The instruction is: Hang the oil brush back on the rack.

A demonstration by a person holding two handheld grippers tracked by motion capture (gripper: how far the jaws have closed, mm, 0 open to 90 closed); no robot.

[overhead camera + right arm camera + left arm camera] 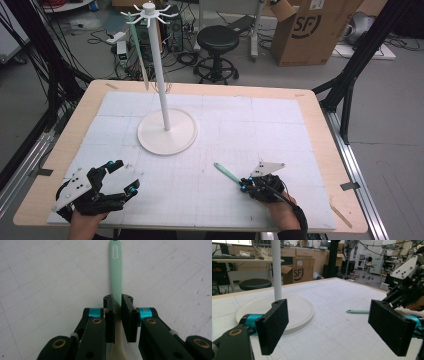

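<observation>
The right claw [246, 185], near the front right of the bench [320, 130], is clenched on a mint-green utensil [227, 173] that lies low over the white gridded mat [240, 125]. In the high view the utensil's long axis runs on a diagonal: its free handle end points away from the person and to the left, roughly toward the base of the white stand [166, 131], while the other end sits between the jaws. In the right gripper view the same utensil [115, 272] runs straight ahead from the claw [117, 303], its handle nearly in line with the jaws; the far tip has a small hole and a line of embossed lettering too small to read, and a cream-coloured part of it widens out below the jaws toward the camera. The two pads press its flanks just behind the green length. The left claw [122, 176] rests at the front left of the bench, well apart from the utensil, released and with its jaws spread wide, nothing between them. In the left gripper view the utensil [358, 311] lies across the mat as a slim green bar, and the right claw [409, 295] stands at its right end. A second long green utensil [137, 47] hangs from one of the stand's top hooks, pointing down.
</observation>
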